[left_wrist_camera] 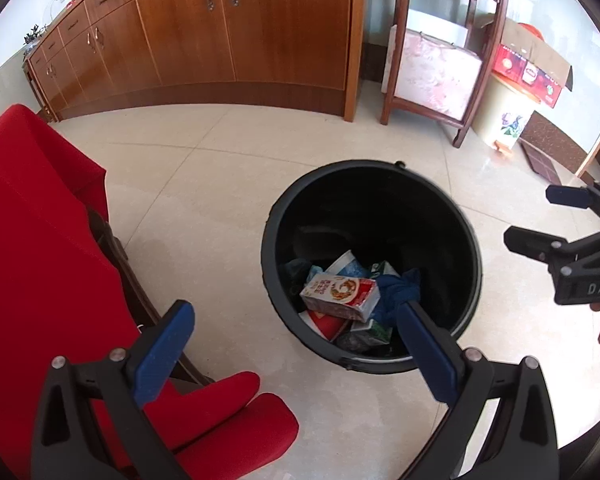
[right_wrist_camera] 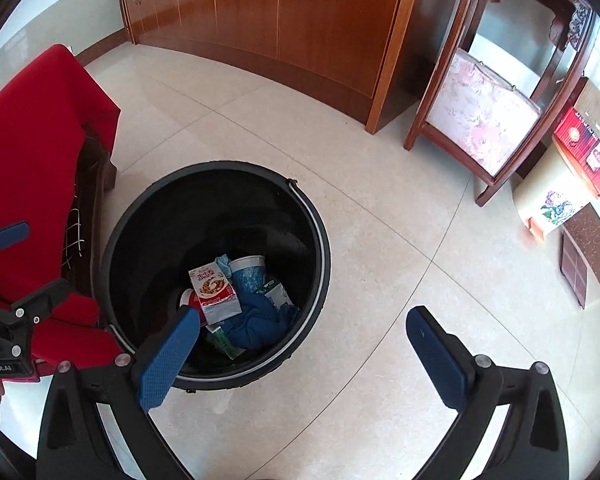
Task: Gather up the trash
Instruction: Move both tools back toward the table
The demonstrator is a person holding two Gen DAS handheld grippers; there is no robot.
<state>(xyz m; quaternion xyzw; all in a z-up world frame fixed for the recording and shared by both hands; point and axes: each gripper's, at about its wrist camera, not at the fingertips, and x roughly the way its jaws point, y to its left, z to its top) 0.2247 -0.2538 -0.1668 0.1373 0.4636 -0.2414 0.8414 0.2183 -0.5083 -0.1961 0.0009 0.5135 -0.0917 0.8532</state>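
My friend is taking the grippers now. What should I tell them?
Left gripper: open, empty, over the near rim of the round black plastic bin.
Right gripper: open, empty, beside it.
In the bin: a white and red carton, a blue crumpled cloth, a blue and white paper cup, and green cartons.
Done: that trash is binned.
Left: no loose trash shows on the beige tiled floor; look around elsewhere.

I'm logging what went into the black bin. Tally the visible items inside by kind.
Inside the black bin:
Red-and-white cartons: 1
Green-and-white cartons: 2
Paper cups: 2
Blue cloths: 1
Total: 6, counting only what shows.
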